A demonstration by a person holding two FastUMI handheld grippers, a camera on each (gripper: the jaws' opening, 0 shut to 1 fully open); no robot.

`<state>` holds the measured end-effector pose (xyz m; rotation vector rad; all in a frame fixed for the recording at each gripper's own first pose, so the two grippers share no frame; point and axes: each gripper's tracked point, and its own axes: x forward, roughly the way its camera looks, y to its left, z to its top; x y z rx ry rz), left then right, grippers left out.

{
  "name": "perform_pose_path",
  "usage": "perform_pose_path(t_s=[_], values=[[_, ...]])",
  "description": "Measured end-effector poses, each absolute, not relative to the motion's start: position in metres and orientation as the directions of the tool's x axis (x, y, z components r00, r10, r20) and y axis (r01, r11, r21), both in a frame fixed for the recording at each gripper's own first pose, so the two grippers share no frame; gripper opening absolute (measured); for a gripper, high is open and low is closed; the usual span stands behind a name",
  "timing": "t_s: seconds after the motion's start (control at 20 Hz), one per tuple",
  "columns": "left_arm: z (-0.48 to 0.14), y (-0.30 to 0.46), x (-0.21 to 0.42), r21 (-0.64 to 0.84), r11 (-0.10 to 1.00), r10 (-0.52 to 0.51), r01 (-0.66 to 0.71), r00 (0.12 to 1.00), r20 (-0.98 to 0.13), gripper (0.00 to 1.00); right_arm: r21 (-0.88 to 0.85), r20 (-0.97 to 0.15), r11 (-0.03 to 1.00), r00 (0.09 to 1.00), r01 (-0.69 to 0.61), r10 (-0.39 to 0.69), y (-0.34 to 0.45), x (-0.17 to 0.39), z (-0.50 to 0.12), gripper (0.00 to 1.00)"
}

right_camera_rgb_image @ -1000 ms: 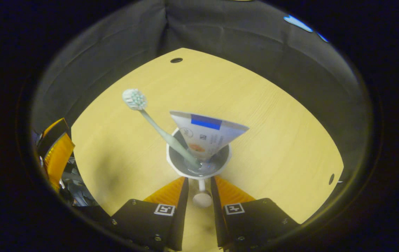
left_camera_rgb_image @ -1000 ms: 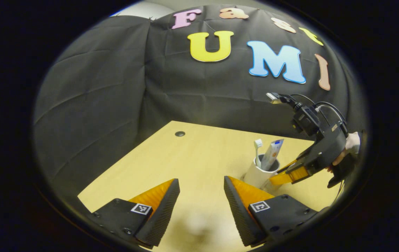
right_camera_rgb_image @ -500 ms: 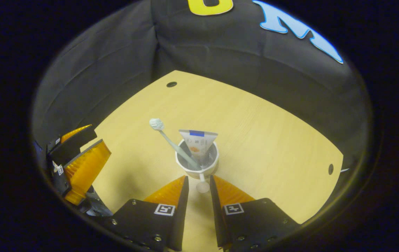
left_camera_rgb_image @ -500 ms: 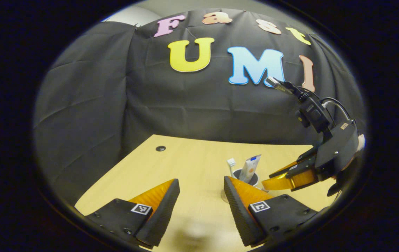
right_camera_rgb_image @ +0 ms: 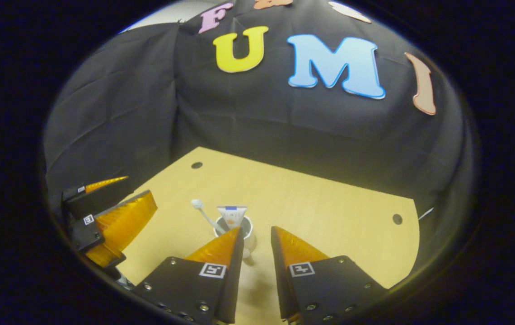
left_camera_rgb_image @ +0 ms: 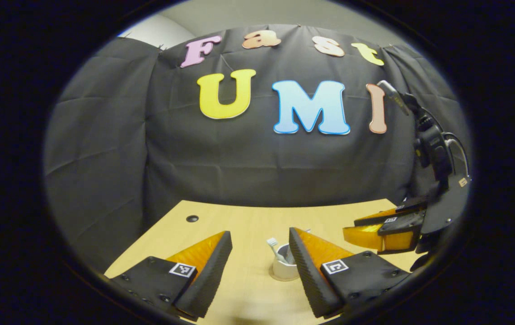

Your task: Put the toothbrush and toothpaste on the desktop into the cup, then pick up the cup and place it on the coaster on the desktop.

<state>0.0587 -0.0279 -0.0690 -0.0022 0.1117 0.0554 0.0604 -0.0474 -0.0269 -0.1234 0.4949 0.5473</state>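
A white cup [left_camera_rgb_image: 282, 268] stands upright on the wooden desk [right_camera_rgb_image: 330, 212], with a toothbrush [right_camera_rgb_image: 198, 205] and a toothpaste tube [right_camera_rgb_image: 231, 214] standing in it. A faint round rim shows around its foot; I cannot tell whether that is the coaster. In the right gripper view the cup [right_camera_rgb_image: 248, 232] sits just beyond my right gripper [right_camera_rgb_image: 257, 230], whose fingers stand a narrow gap apart with nothing between them. My left gripper [left_camera_rgb_image: 259, 232] is wide open above the desk, and its right finger hides part of the cup. Each gripper also shows in the other's view, the right gripper [left_camera_rgb_image: 350, 227] and the left gripper [right_camera_rgb_image: 142, 187].
The desk has small round holes near its far left corner [right_camera_rgb_image: 197, 165] and right edge [right_camera_rgb_image: 396, 219]. Black cloth walls close it in at the back and on both sides. Bare desk lies to the right of the cup.
My right gripper has come off the cup's handle and drawn back and up; the cup stays on the desk. My left gripper has also risen and tilted toward the wall.
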Motion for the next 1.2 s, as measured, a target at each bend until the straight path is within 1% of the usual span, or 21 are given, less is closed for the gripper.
perform_pose_path(t_s=[0.1,0.15,0.25,0.3,0.35,0.45,0.5,0.55,0.6,0.65,0.8,1.05,1.2], values=[[-0.058,-0.032,0.056,0.008,0.999,0.048,-0.047,0.995,-0.091,0.84,0.002,-0.408,0.879,0.802,-0.478,0.437,-0.065,0.051,-0.006,0.36],[-0.051,-0.033,0.054,0.010,0.999,0.046,-0.045,0.996,-0.078,0.86,-0.002,-0.373,0.891,0.827,-0.453,0.420,-0.073,0.043,0.003,0.36],[-0.035,-0.033,0.049,0.001,0.999,0.050,-0.050,0.998,-0.043,0.86,-0.029,-0.290,0.918,0.882,-0.396,0.372,-0.088,0.031,0.012,0.36],[-0.026,-0.033,0.046,-0.004,0.998,0.056,-0.057,0.998,-0.017,0.84,-0.046,-0.255,0.926,0.901,-0.374,0.351,-0.094,0.026,0.009,0.36],[-0.014,-0.032,0.042,0.001,0.998,0.067,-0.067,0.998,0.012,0.86,-0.067,-0.222,0.934,0.918,-0.351,0.329,-0.099,0.025,0.008,0.36],[0.002,-0.032,0.036,0.020,0.997,0.074,-0.076,0.995,0.062,0.86,-0.079,-0.152,0.942,0.938,-0.327,0.313,-0.101,0.026,0.008,0.36],[0.009,-0.033,0.032,0.029,0.997,0.073,-0.075,0.994,0.084,0.84,-0.079,-0.121,0.946,0.945,-0.316,0.305,-0.101,0.026,0.008,0.36],[0.015,-0.035,0.030,0.033,0.997,0.073,-0.077,0.992,0.100,0.86,-0.077,-0.094,0.951,0.952,-0.298,0.291,-0.103,0.024,0.009,0.36],[0.021,-0.036,0.028,0.029,0.997,0.070,-0.074,0.991,0.115,0.86,-0.071,-0.078,0.954,0.955,-0.292,0.286,-0.102,0.024,0.009,0.36],[0.026,-0.037,0.025,0.022,0.997,0.067,-0.070,0.990,0.126,0.84,-0.059,-0.066,0.957,0.958,-0.284,0.280,-0.103,0.022,0.008,0.36],[0.035,-0.037,0.018,0.013,0.998,0.062,-0.064,0.987,0.146,0.84,-0.033,-0.031,0.969,0.970,-0.244,0.243,-0.110,0.022,0.010,0.36],[0.037,-0.035,0.016,0.007,0.999,0.046,-0.047,0.988,0.149,0.84,-0.001,-0.026,0.977,0.977,-0.214,0.214,-0.129,0.015,0.014,0.36],[0.040,-0.035,0.014,0.010,1.000,0.027,-0.029,0.988,0.153,0.88,-0.002,-0.036,0.978,0.978,-0.207,0.206,-0.128,0.010,0.014,0.36]])
